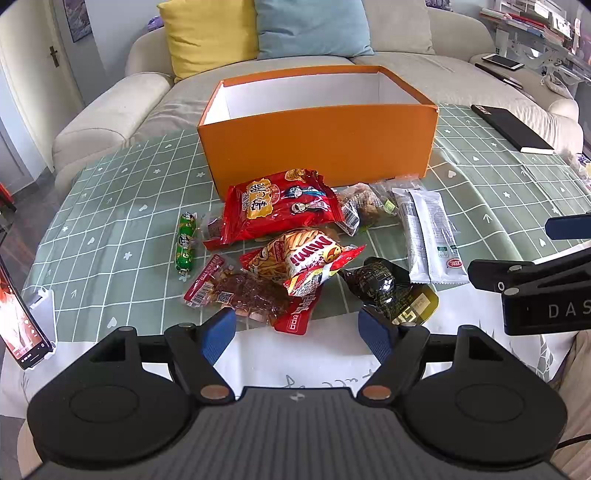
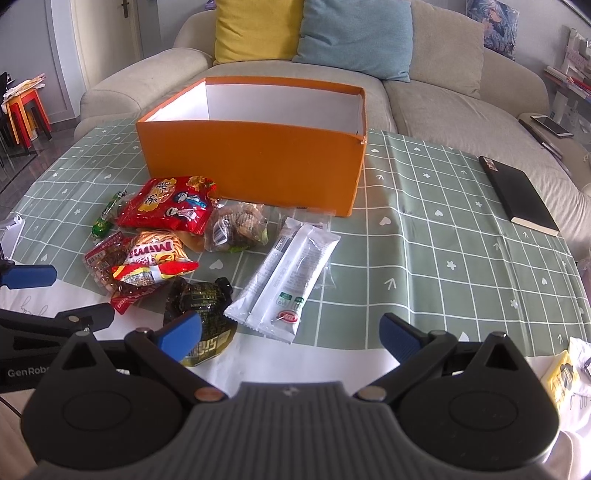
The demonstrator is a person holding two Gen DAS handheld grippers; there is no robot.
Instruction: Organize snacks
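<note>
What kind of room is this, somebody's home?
Most likely a living room in a home. A beige sofa with a yellow cushion and a blue cushion sits behind a table with a green checked tablecloth, where snack packets lie before an orange box.

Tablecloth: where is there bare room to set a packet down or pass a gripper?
Bare: between the white packets and black notebook; also left of the green sausage. Crowded: in front of the orange box, around the red bag.
</note>
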